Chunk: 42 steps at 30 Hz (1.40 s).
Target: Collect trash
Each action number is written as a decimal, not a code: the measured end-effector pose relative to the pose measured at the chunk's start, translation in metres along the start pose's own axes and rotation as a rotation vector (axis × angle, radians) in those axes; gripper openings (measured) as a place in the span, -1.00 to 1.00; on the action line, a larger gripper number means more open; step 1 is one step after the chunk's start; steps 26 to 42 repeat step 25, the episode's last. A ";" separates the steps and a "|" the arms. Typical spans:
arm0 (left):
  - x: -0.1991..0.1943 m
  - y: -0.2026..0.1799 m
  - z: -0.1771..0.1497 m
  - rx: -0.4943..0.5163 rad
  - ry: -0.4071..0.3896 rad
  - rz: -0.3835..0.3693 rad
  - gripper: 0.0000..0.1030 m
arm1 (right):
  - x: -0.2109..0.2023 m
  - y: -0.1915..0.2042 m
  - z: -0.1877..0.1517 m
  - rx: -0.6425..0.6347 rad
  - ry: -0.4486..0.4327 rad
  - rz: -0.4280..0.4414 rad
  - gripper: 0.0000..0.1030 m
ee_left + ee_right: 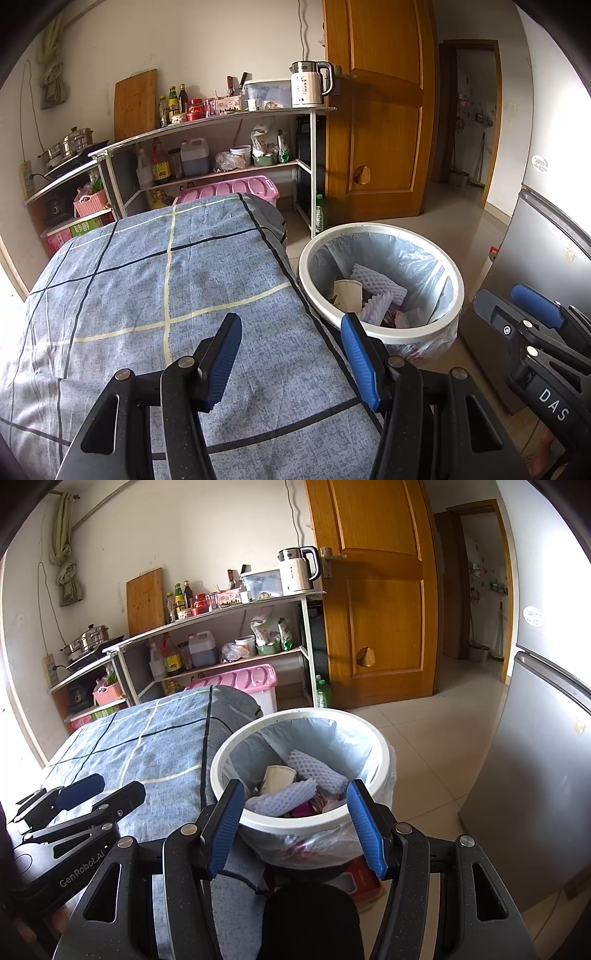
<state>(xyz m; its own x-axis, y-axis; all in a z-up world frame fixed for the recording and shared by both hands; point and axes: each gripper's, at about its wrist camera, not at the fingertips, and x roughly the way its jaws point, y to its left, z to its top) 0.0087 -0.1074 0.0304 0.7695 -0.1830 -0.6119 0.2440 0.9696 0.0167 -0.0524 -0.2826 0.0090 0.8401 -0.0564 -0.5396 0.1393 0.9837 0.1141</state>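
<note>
A white trash bin [308,284] lined with a clear bag stands on the floor beside the table; it also shows in the right wrist view [376,775]. Inside lie a paper cup [349,295], white foam fruit nets [380,282] and wrappers; the cup [279,777] and nets [314,770] show in the right wrist view too. My left gripper [291,328] is open and empty above the blue checked cloth [147,280]. My right gripper [295,795] is open and empty just in front of the bin's near rim.
The cloth-covered table [155,746] sits left of the bin. A metal shelf rack [221,147] with bottles, a kettle [308,85] and a pink box stands behind. A wooden door [376,110] is at the back. A grey fridge [546,757] stands at the right.
</note>
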 end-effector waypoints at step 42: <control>0.000 0.000 -0.001 0.000 0.003 -0.002 0.08 | 0.000 0.001 -0.001 0.002 0.002 0.000 0.14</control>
